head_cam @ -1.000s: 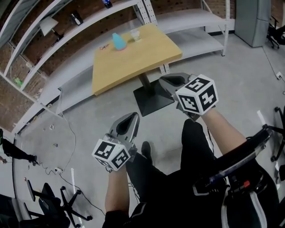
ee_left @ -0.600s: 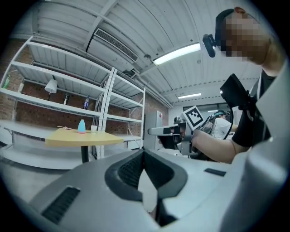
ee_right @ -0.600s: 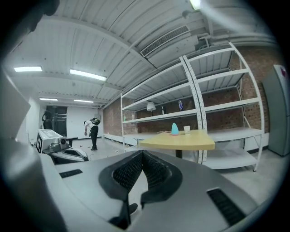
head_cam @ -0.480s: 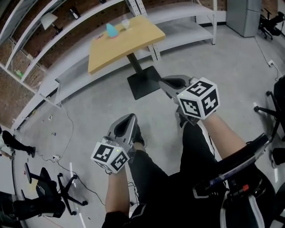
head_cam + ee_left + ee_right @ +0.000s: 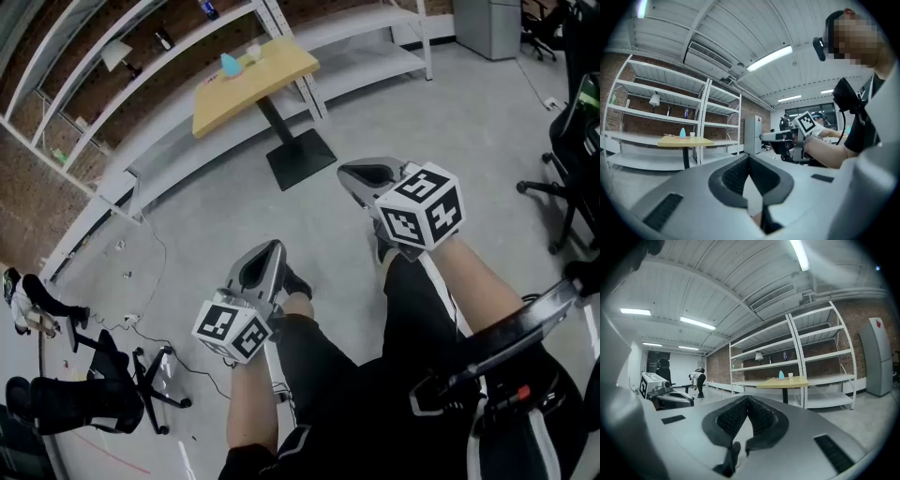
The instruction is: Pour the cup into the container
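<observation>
Since a second ago the table (image 5: 272, 70) has slid off toward 11 o'clock in the head view and looks smaller, with much more bare floor between it and the grippers. The grippers sit in much the same spots in the frame.

On the tabletop the small white cup (image 5: 254, 51) stands just beside the light-blue container (image 5: 230, 64), cup at the 1 o'clock side. Both are well apart from either gripper.

The left gripper (image 5: 272, 246) is at 6 o'clock and the right gripper (image 5: 345, 172) at 3 o'clock of centre, both pointing toward the table. Each gripper view shows its jaws closed tip to tip, with nothing between them.

Only the head view shows the person's dark-trousered legs and a black office chair (image 5: 103, 394) at 8 o'clock. Only the left gripper view shows the right gripper from the side, at 3 o'clock, with the forearm behind it. Only the right gripper view shows a distant person (image 5: 699, 380) bending over at 9 o'clock. The white shelving (image 5: 366, 66) behind the table shows in all three views.
</observation>
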### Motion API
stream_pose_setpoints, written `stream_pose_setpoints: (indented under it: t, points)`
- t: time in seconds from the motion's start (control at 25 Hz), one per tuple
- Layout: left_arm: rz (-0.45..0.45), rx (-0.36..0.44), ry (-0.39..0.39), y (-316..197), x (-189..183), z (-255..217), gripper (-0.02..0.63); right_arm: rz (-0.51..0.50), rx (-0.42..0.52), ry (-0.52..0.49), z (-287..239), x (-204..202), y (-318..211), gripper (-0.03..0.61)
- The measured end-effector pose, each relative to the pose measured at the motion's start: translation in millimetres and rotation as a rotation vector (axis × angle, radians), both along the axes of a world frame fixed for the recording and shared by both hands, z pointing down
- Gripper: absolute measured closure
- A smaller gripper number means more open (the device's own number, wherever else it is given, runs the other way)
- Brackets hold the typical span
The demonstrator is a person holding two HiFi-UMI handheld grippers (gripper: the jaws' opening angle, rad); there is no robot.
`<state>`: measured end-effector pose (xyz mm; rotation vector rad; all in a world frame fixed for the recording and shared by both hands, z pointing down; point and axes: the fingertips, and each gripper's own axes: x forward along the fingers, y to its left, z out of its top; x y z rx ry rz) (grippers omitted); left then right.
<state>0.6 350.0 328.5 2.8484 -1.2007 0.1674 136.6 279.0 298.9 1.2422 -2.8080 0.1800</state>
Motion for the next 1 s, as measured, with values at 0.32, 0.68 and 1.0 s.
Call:
stream_pose_setpoints:
  t: [0.32,0.68,1.0]
  points:
    - [0.022,0.03,-0.01,104,16,-4,0.612,-0.004,0.007,-0.001,-4,7,107,0.575]
    - [0.009,0.014,0.001,207,17,-3,0.612,-0.023,0.002,0.002,-2,1,214,0.575]
    - [-0.044,0.02,0.037,293,12,-1,0.612,-0.029,0.0,-0.006,10,6,313,0.575]
